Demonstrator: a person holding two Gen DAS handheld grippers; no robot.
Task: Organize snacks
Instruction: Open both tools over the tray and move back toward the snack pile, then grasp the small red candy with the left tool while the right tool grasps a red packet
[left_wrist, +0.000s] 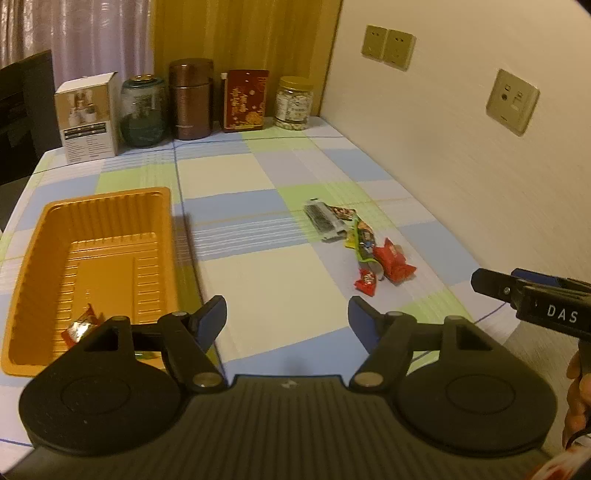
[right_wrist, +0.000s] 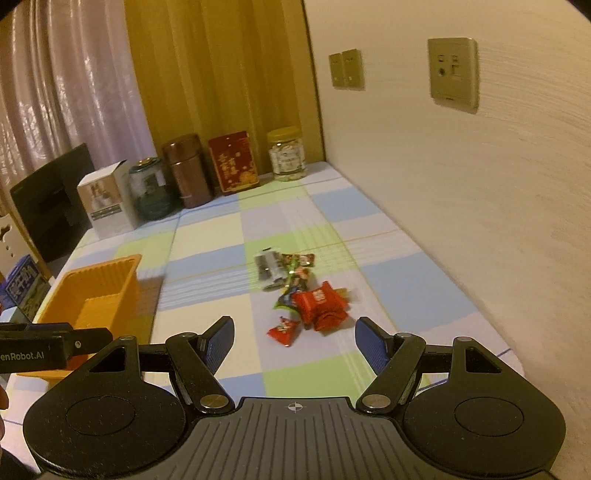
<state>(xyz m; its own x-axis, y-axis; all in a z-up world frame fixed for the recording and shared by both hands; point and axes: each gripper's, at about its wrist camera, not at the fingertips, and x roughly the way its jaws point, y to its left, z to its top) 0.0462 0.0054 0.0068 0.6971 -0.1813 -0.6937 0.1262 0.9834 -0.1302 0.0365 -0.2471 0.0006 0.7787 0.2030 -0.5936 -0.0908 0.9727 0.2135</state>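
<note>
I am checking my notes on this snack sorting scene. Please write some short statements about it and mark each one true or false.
1. Both grippers are open and hold nothing. True: the left gripper and the right gripper have their jaws apart, with only tablecloth between them.
2. The orange tray is completely empty. False: one red wrapped snack lies in its near corner.
3. Loose snacks lie on the tablecloth near the wall. True.
4. The silver packet lies inside the tray. False: it lies on the tablecloth at the far end of the snack pile.
5. The containers at the far edge are knocked over. False: they stand upright in a row.
</note>
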